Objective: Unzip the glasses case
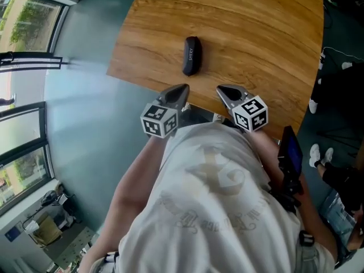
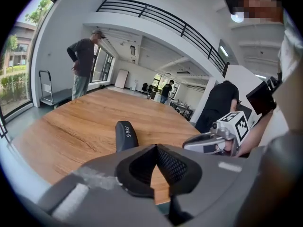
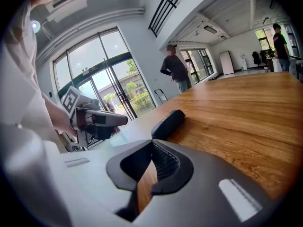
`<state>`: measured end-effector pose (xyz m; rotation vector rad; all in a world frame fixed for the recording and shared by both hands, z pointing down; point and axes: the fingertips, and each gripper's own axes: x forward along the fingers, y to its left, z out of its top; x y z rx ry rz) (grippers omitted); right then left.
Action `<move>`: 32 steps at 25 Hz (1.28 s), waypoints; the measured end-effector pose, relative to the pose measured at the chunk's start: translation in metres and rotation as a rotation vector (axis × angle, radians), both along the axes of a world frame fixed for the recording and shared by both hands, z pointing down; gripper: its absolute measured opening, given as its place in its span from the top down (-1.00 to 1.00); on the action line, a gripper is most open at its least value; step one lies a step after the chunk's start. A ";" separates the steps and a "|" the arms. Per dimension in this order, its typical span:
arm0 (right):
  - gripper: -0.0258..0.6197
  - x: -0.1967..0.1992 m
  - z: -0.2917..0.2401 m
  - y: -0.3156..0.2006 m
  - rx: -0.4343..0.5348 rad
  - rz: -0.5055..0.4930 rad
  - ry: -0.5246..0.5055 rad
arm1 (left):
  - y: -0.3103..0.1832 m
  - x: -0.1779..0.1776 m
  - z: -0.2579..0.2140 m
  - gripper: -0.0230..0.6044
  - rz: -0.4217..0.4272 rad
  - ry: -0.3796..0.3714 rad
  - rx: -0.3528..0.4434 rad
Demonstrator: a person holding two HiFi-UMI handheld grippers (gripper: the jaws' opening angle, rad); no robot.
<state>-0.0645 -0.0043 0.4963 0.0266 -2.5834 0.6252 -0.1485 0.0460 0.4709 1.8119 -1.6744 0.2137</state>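
Both pressed together and empty, the left hand-held gripper (image 1: 182, 88) and right hand-held gripper (image 1: 219, 89) point at the closed glasses case (image 1: 191, 55) on the table (image 1: 256, 38), likely readying an approach.

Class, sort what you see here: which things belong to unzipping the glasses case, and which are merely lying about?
Belongs to the job:
- glasses case, lying on the wooden table
- left tongs, shut and empty
- right tongs, shut and empty

Just about:
- trolley by the window
- bystander standing beyond the table
- railing overhead
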 end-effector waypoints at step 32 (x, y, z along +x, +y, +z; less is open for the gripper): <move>0.90 -0.014 0.005 -0.033 -0.012 0.431 0.031 | -0.108 -0.079 0.077 -0.37 0.109 0.286 -0.438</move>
